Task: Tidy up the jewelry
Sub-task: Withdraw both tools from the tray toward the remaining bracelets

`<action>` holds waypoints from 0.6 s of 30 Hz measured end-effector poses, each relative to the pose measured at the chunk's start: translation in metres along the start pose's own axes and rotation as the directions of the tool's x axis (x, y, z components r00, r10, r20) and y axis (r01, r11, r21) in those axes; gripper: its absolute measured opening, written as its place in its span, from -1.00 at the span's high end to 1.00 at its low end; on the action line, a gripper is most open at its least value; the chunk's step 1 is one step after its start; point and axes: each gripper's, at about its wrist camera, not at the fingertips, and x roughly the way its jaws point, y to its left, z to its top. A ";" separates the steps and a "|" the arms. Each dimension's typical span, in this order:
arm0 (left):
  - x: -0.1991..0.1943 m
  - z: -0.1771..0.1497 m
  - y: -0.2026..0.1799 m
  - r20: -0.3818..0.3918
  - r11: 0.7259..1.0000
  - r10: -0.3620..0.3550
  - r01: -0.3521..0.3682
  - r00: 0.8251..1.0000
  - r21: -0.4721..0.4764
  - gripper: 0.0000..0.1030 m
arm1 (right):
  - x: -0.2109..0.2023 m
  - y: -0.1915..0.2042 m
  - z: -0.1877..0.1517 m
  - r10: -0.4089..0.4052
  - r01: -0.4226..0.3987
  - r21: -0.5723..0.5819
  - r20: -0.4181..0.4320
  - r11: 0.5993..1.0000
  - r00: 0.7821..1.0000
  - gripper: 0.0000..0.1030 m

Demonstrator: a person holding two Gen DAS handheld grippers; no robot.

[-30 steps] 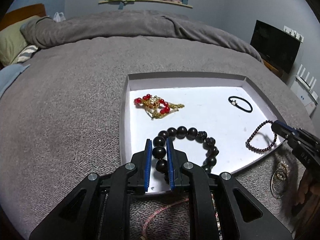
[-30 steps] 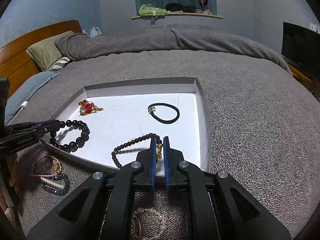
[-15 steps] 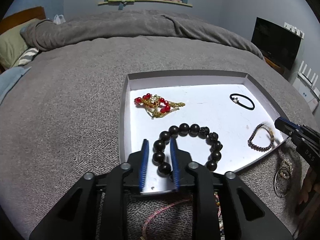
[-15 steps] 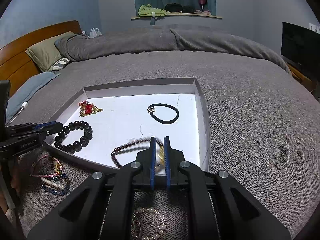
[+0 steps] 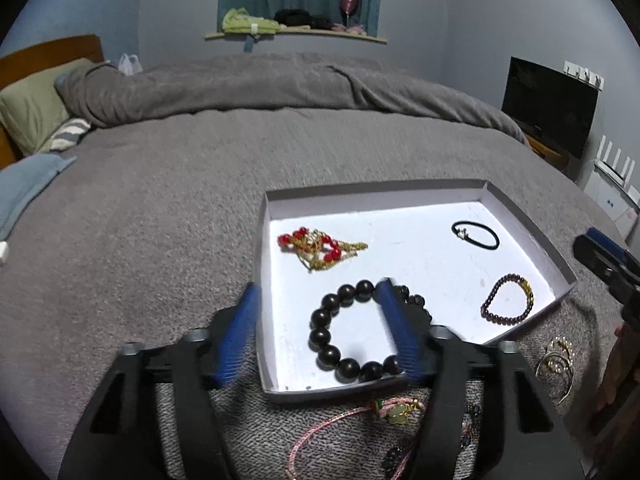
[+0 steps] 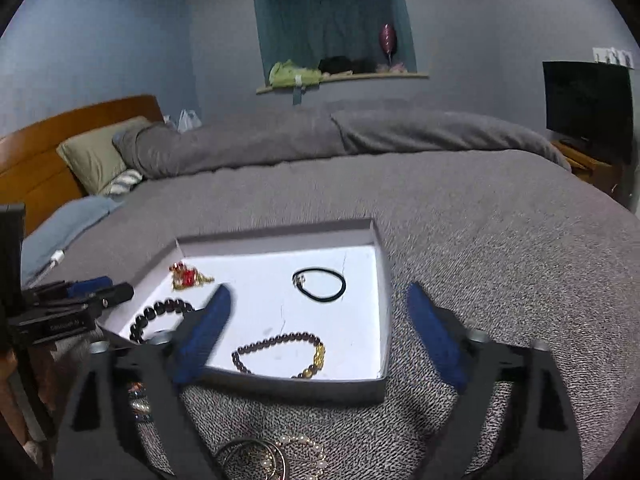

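Jewelry lies in a shallow white tray set on the grey blanket of the bed, and more of it waits on the blanket at the tray's near edge. Going from the left in the left wrist view: the left tongs stand wide open and empty, one blue finger outside the tray's left wall, the other over the black bead bracelet, which rests on the tray floor near the front corner. Behind it lies the red and gold piece. Further right, a black cord bracelet sits toward the back, and a dark red bead bracelet with gold beads lies close to the right front wall. In front of the tray a pink cord bracelet and, to the right, gold hoops rest on the blanket. The right tongs are also spread open, holding nothing, straddling the tray's near right corner above the dark red beads.
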 end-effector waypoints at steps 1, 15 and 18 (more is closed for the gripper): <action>-0.003 0.000 0.001 0.013 1.000 0.003 -0.003 1.000 0.000 -0.51 | -0.001 -0.001 0.000 -0.004 0.004 0.004 0.006 1.000 1.000 -0.91; -0.035 -0.013 0.017 0.113 0.995 0.101 -0.099 0.988 -0.020 -0.79 | -0.029 -0.019 -0.005 -0.093 0.091 0.035 0.061 0.995 0.994 -0.91; -0.039 -0.020 0.020 0.107 0.994 0.112 -0.110 0.988 -0.022 -0.80 | -0.035 -0.023 -0.008 -0.103 0.101 0.043 0.059 0.994 0.993 -0.91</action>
